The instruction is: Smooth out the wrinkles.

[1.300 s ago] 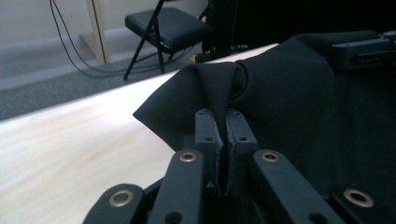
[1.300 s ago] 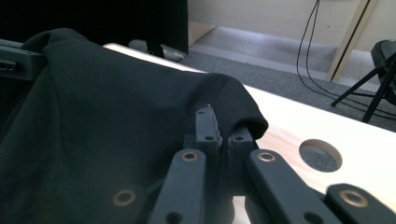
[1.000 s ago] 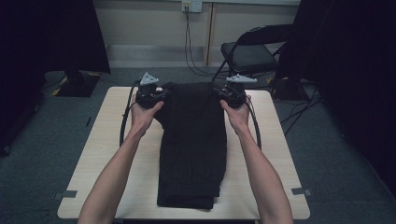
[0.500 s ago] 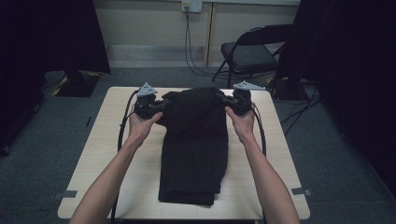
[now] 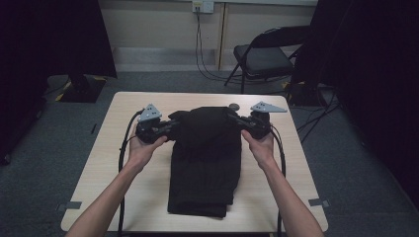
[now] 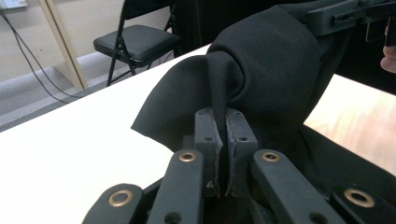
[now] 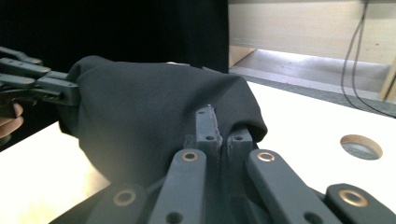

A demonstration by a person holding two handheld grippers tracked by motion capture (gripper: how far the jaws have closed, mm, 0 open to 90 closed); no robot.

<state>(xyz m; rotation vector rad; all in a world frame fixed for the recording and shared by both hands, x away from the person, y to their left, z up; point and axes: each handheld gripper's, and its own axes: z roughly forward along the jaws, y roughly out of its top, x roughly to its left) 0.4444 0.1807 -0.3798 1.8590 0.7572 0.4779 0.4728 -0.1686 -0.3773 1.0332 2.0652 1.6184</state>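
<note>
Both tongs lift the far end of a folded black fabric garment above the pale wooden worktop.

The left tongs are clamped tight on a pinched fold at the garment's left corner; the right tongs are clamped the same way on its right corner. The raised cloth bulges between them, while the near part lies flat along the middle of the worktop. A black folding chair stands beyond the far edge.
</note>
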